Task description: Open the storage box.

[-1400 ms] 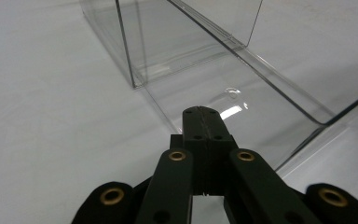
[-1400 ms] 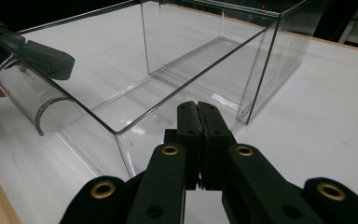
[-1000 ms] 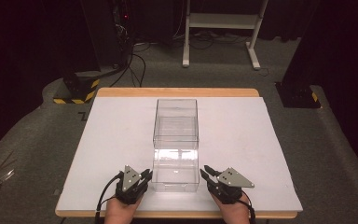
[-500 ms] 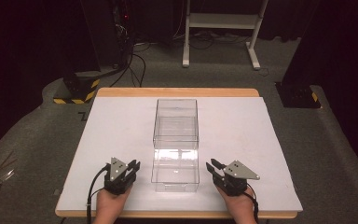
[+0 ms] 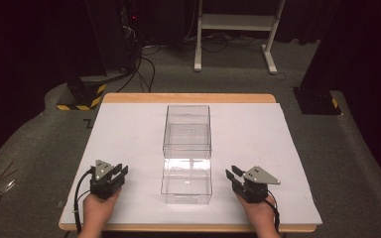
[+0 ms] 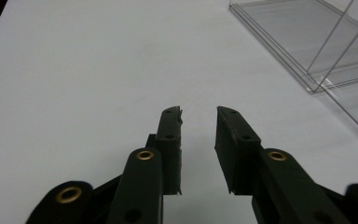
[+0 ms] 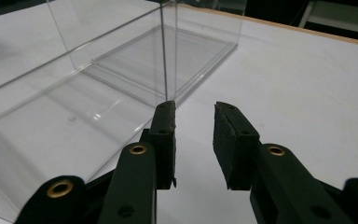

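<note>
Two grippers were held low near the table's (image 5: 129,124) front edge, the left gripper (image 5: 110,174) and right gripper (image 5: 244,179) both part open and empty. Between them the clear box (image 5: 187,148) was left untouched; no handling was judged begun.

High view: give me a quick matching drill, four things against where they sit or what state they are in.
Things:
1. clear box
2. left tongs
3. right tongs
4. white mat

Places or states:
A. covers the tabletop, wooden edge showing at the far side
B. open, on the mat to the left of the box
C. stands in the middle of the mat, nothing visible in it
D. open, on the mat to the right of the box

Pairs: 1-C, 2-B, 3-D, 4-A
</note>
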Demonstrator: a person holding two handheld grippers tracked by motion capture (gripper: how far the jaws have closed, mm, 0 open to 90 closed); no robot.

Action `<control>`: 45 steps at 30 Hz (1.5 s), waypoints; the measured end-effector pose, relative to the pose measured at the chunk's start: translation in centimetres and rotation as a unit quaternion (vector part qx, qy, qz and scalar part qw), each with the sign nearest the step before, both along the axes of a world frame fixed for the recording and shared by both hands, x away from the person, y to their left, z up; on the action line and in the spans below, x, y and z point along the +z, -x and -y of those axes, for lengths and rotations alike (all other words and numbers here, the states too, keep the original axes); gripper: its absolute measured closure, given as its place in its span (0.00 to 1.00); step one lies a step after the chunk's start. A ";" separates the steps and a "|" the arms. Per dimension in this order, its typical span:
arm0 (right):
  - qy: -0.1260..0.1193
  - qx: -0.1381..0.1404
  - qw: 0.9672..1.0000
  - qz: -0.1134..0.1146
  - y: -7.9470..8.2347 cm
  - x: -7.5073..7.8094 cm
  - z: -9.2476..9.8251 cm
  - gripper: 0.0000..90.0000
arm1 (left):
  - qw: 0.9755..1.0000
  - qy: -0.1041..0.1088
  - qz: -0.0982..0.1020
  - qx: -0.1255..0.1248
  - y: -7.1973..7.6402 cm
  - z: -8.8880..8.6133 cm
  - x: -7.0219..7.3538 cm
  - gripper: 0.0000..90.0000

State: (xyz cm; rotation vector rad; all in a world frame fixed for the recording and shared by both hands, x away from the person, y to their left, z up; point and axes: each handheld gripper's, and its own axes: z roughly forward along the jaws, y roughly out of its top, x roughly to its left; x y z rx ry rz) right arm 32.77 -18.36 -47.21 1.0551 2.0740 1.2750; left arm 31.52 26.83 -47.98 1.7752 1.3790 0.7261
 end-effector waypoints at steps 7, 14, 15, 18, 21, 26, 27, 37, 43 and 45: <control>-0.006 -0.030 0.999 -0.013 -0.8 -0.3 1.7 0.75 | 1.000 -0.025 -0.012 0.014 -0.6 -1.6 -0.5 0.72; 0.019 -0.071 0.997 -0.019 -1.8 -0.6 3.7 0.72 | 0.998 -0.051 -0.030 0.029 -1.0 -3.0 -1.4 0.63; 0.026 -0.077 0.997 -0.020 -1.8 -0.6 4.0 0.72 | 0.998 -0.051 -0.030 0.029 -1.0 -3.0 -1.4 0.62; 0.034 -0.088 0.995 -0.026 -2.1 -0.8 4.7 0.70 | 0.998 -0.047 -0.038 0.031 -1.2 -3.4 -1.8 0.57; 0.053 -0.112 0.991 -0.047 -2.6 -1.1 6.2 0.65 | 0.997 -0.048 -0.052 0.030 -1.5 -3.7 -2.7 0.52; 0.062 -0.123 0.987 -0.083 -3.2 -1.8 7.0 0.59 | 0.997 -0.034 -0.060 0.037 -1.6 -4.0 -2.7 0.48; 0.075 -0.128 0.982 -0.115 -3.7 -2.6 7.2 0.54 | 0.997 -0.032 -0.060 0.037 -1.6 -4.1 -2.7 0.48; 0.073 -0.133 0.981 -0.120 -3.8 -3.0 7.0 0.50 | 0.997 -0.032 -0.058 0.040 -1.6 -4.0 -2.8 0.47; 0.074 -0.133 0.981 -0.118 -3.8 -3.0 7.0 0.50 | 0.997 -0.027 -0.060 0.036 -1.6 -4.1 -2.8 0.45; 0.074 -0.133 0.981 -0.117 -3.8 -3.0 7.0 0.50 | 0.997 -0.029 -0.060 0.035 -1.6 -4.0 -2.8 0.45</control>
